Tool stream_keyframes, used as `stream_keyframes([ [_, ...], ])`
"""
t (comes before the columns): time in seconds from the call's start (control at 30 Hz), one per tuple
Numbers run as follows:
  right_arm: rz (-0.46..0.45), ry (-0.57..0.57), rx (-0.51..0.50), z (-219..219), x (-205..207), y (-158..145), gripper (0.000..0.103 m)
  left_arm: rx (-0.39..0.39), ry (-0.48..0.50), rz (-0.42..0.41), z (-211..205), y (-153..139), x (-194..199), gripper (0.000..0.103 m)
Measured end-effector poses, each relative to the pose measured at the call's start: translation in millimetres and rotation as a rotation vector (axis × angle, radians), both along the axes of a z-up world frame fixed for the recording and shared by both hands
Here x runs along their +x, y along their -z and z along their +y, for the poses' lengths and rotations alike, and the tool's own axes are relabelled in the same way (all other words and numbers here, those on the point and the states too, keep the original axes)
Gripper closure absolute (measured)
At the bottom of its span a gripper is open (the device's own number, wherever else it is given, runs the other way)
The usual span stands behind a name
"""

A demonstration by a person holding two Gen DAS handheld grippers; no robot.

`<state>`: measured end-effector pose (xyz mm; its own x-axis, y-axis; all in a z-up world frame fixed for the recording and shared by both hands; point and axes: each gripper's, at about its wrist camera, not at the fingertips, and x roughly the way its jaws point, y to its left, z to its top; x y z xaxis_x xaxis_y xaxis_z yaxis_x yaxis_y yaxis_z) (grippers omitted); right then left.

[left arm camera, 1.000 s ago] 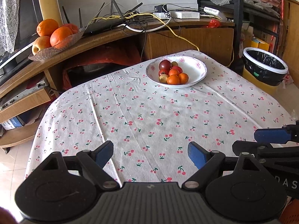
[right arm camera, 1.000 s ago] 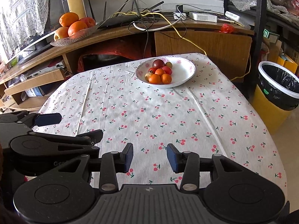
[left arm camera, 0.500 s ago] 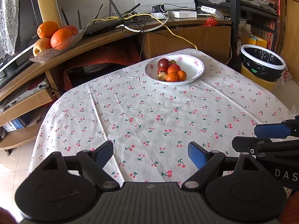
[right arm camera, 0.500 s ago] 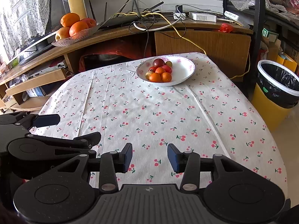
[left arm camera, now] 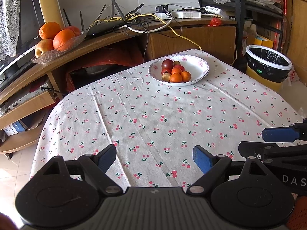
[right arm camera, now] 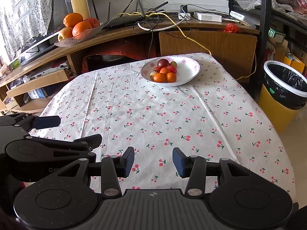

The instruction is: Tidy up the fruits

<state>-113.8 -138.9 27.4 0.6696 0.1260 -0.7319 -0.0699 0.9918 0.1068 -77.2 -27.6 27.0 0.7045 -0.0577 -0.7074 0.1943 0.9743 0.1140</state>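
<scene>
You hold both claws low over the near edge of the counter [left arm camera: 172, 115], side by side and pointed toward its far end. Your left claw [left arm camera: 154, 158] has its blue-padded fingers spread wide with nothing between them; your right claw [right arm camera: 153, 162] is parted less widely and is also empty. Each one shows at the edge of the other's view.

The counter wears a white tablecloth [right arm camera: 172, 115] printed with small red cherries, creased in long folds. At its far end sits a shallow white ceramic bowl [left arm camera: 200, 71] with a pink floral rim. The fruits [left arm camera: 175, 71] are heaped in the left part of that bowl: a dark red plum-like one at the back, three small oranges toward the front, and a few little red and yellowish ones whose kind you cannot tell.

Behind the counter runs a curved wooden shelf [right arm camera: 134, 32]. On its left end a cut-glass dish [right arm camera: 76, 37] holds large oranges and an apple. A black router with upright antennas [right arm camera: 122, 20] and tangled cables lie further along. To the right, on the floor, stands a yellow bin [right arm camera: 284, 95] lined with a black bag.
</scene>
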Motion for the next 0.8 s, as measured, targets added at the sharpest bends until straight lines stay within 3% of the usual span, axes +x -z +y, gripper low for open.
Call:
stream_keyframes([
  [0.8,0.010,0.016,-0.002,-4.1,-2.0,3.0,0.062,-0.006,-0.002,-0.009,2.7,-2.4,-4.7,0.009],
])
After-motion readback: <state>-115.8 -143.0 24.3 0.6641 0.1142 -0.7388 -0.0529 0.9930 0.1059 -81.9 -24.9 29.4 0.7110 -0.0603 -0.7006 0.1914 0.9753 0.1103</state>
